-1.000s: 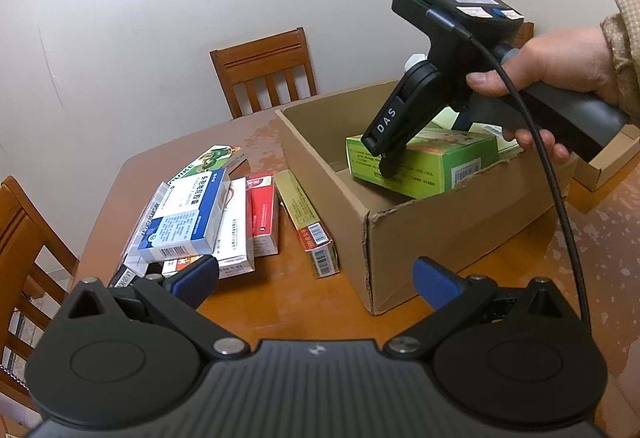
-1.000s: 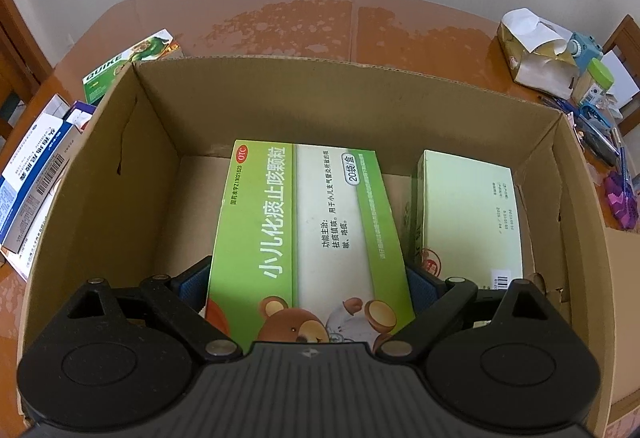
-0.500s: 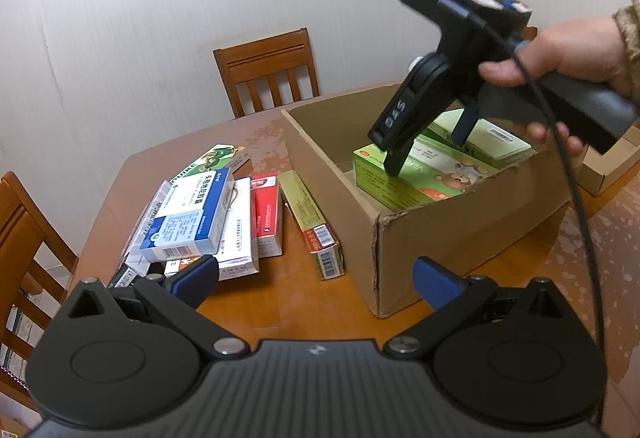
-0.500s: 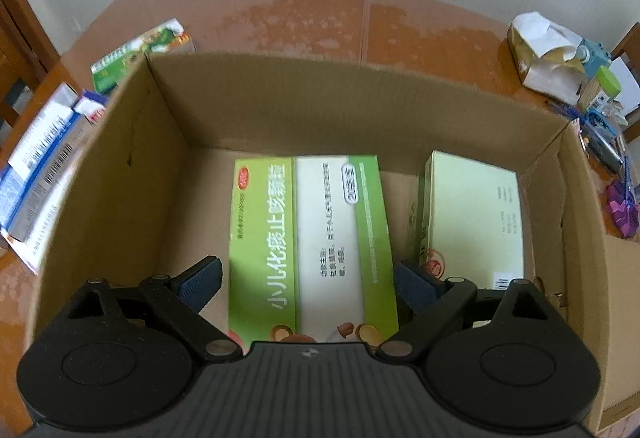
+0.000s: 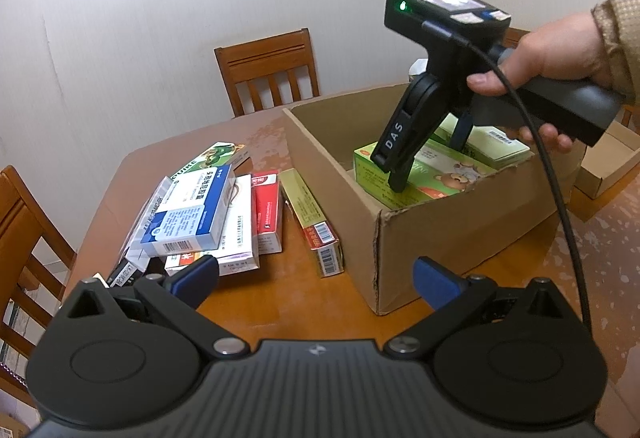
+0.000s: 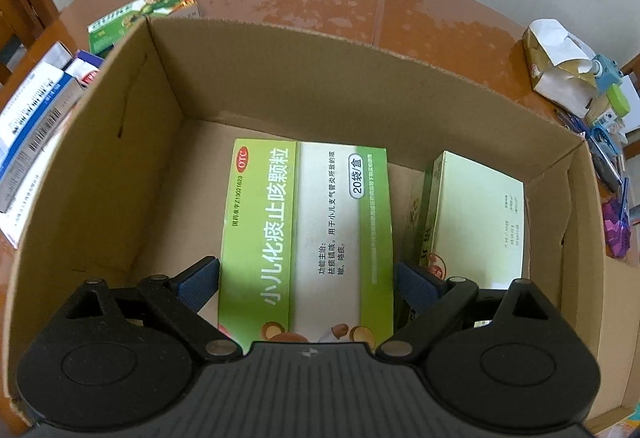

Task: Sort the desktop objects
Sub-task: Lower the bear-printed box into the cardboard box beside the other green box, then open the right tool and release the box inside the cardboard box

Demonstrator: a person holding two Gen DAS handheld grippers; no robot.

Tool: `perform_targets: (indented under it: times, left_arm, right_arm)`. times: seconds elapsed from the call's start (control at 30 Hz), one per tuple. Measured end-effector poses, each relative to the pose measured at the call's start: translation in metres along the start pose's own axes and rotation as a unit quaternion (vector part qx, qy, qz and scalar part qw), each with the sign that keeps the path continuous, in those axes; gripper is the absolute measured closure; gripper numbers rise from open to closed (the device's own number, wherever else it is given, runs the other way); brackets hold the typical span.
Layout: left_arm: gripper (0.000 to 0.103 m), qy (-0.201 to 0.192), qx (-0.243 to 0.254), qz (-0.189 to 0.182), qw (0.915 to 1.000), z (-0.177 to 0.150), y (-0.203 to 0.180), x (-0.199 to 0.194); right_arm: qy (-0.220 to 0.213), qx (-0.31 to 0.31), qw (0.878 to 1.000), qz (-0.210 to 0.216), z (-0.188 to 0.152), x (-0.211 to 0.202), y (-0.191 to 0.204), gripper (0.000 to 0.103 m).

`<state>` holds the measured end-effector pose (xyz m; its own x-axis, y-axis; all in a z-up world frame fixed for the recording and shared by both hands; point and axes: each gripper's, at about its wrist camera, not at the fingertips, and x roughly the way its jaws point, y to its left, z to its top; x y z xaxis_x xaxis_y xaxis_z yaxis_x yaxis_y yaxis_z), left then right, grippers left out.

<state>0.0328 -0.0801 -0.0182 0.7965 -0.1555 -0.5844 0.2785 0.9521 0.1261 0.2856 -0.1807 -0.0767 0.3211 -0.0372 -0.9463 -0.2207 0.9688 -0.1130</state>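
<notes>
The right gripper reaches down into the cardboard box, its blue pads flanking the green medicine box with slight gaps either side — not clamped, jaws apart. To its right, a pale green box lies flat, also inside. The left gripper hovers open and empty; ahead and to its left, a pile of medicine boxes sits on the table — outside the cardboard box.
</notes>
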Motion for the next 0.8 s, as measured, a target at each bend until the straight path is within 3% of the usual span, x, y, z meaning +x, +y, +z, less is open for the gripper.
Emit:
perform_targets:
  times: [0.23,0.8]
  left_arm:
    - [0.000,-0.001,-0.005,-0.001,1.0000,-0.001,0.002,-0.001]
    - [0.000,-0.007,-0.009,-0.005,0.9999,0.001,0.001,-0.002]
  right_arm:
    - [-0.009,-0.002,0.999,-0.042,0.005,0.002,0.004,0.006]
    - [-0.005,0.019,0.998,-0.065,0.006,0.003,-0.014,0.006]
